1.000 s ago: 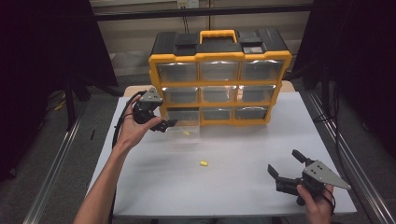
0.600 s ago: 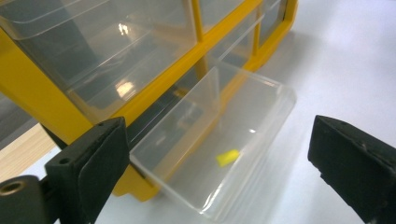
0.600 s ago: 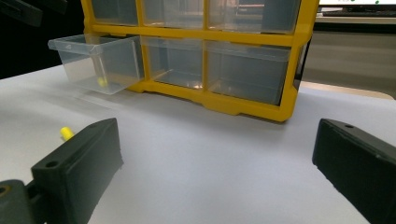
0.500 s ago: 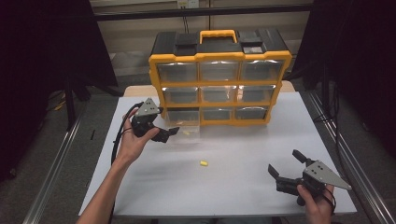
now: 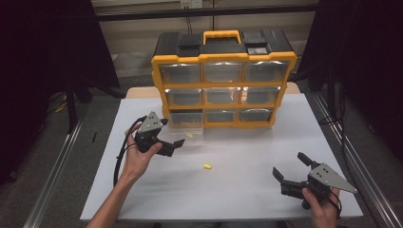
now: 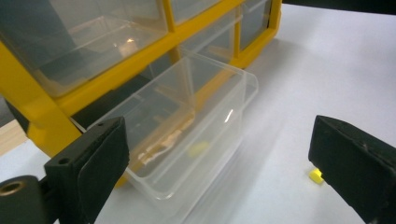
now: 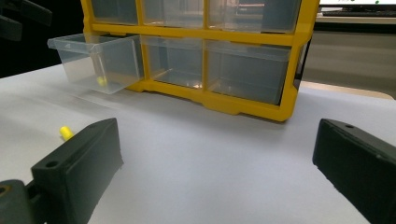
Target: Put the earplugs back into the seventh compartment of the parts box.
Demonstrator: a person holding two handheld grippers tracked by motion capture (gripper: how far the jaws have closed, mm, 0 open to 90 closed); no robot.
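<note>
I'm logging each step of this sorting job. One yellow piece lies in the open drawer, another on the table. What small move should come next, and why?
Probably the left tongs, open beside the pulled-out drawer, should move toward the loose yellow piece on the table. One yellow piece already lies in the drawer, and both tongs hold nothing.
</note>
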